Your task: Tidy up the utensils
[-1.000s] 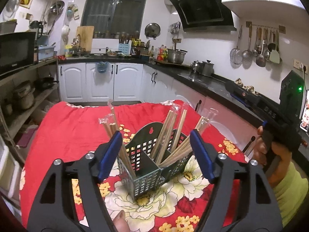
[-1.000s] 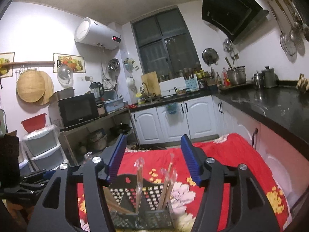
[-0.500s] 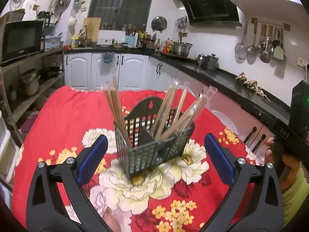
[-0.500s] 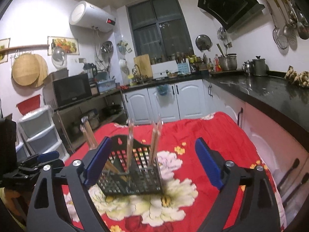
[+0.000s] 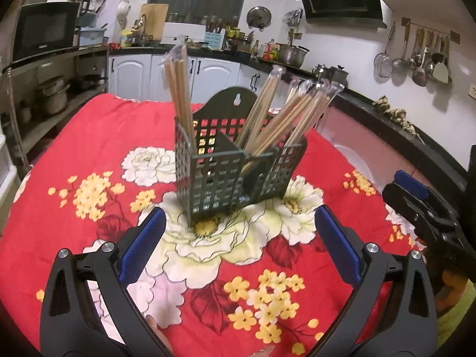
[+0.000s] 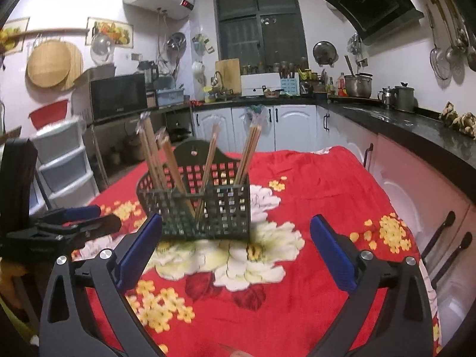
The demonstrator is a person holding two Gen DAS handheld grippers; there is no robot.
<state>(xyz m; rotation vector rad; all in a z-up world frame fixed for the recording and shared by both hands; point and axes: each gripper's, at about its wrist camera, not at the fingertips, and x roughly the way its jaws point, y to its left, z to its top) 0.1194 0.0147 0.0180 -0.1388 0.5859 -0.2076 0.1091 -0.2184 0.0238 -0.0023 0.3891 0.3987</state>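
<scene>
A dark green mesh utensil basket (image 5: 226, 178) (image 6: 208, 211) stands upright on the table's red floral cloth (image 5: 89, 136). Plastic-sleeved wooden chopsticks lean in its compartments: one bundle (image 5: 178, 95) on the left and several fanned out on the right (image 5: 285, 119). My left gripper (image 5: 238, 226) is open just short of the basket, with only cloth between its blue pads. My right gripper (image 6: 236, 226) faces the basket from another side; its jaws are opening with nothing between them. Each gripper shows at the edge of the other's view, the right one (image 5: 398, 190) and the left one (image 6: 98, 218).
A black worktop (image 6: 416, 125) over white cabinets runs along the right and back. Shelves with a microwave (image 6: 119, 96) and plastic drawers (image 6: 65, 163) stand on the left. A person's yellow sleeve (image 5: 455, 324) is at the lower right of the left wrist view.
Both grippers have opened wide and drawn back and down from the basket. It stood between the fingers before and now stands beyond their tips. The basket and chopsticks have stayed put.
</scene>
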